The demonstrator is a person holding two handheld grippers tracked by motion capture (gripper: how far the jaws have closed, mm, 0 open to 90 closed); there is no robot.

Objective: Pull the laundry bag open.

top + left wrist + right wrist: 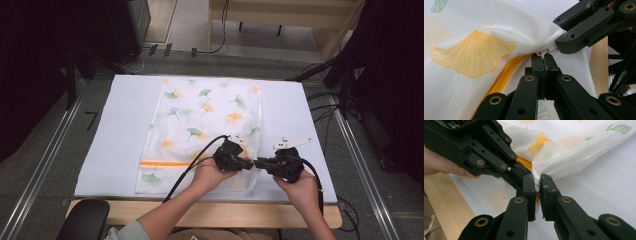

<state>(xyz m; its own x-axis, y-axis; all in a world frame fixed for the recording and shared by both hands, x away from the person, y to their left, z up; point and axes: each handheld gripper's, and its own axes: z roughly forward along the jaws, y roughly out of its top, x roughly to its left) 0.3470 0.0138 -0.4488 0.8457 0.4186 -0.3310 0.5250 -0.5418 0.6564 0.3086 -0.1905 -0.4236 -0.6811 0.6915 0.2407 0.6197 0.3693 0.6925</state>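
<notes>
Mesh laundry bag, printed with ginkgo leaves, lies flat on our white tabletop. We have the left gripper shut on its white zipper pull, the right gripper pinching the bag's corner mesh alongside. Bare tabletop surrounds us; the wooden front edge runs close behind.

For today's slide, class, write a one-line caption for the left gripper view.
Left gripper pinching the white zip pull of a mesh bag, right gripper clamping the fabric beside it.
</notes>
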